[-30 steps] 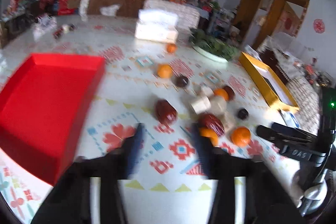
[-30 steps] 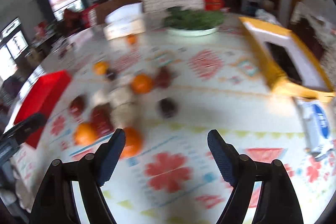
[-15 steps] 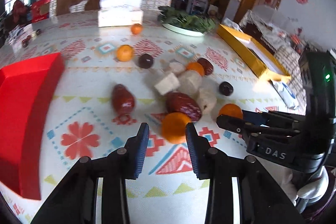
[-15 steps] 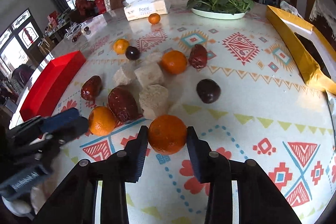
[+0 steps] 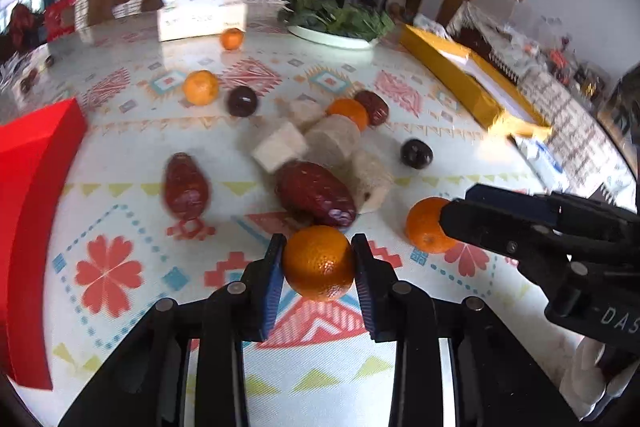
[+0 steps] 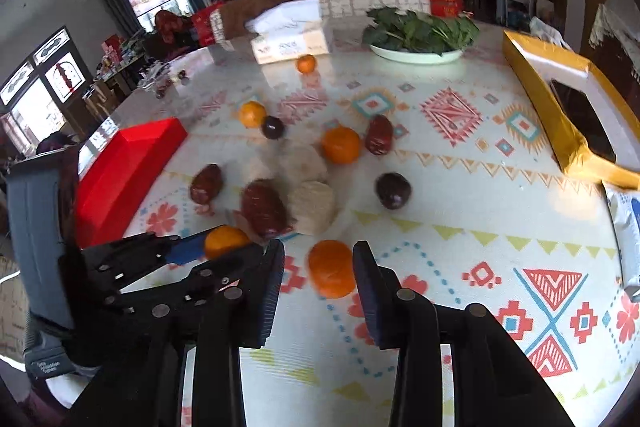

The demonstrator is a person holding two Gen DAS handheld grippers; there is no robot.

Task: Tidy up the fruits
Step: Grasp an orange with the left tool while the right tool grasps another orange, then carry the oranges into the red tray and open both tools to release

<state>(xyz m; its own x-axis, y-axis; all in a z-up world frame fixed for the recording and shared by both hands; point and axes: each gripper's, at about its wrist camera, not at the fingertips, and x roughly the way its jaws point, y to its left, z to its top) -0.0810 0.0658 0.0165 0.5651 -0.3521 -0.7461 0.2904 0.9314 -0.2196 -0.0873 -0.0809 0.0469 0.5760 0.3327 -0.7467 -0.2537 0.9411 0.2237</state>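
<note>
Fruits (image 5: 314, 195) lie mid-table between the tray (image 5: 36, 187) at left and box (image 5: 460, 79) at right.

Dimpled glossy orange (image 5: 319, 263), matt red tray (image 5: 28, 187), smooth patterned tablecloth (image 5: 120, 267).

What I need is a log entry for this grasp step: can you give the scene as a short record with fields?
left gripper: shut on an orange, pads pressing both sides
right gripper: jaws have just been closing around a second orange; gap shows at one pad
loose on table: other oranges, red dates, dark round fruits
containers: red tray and yellow box on opposite sides of the fruit
</note>
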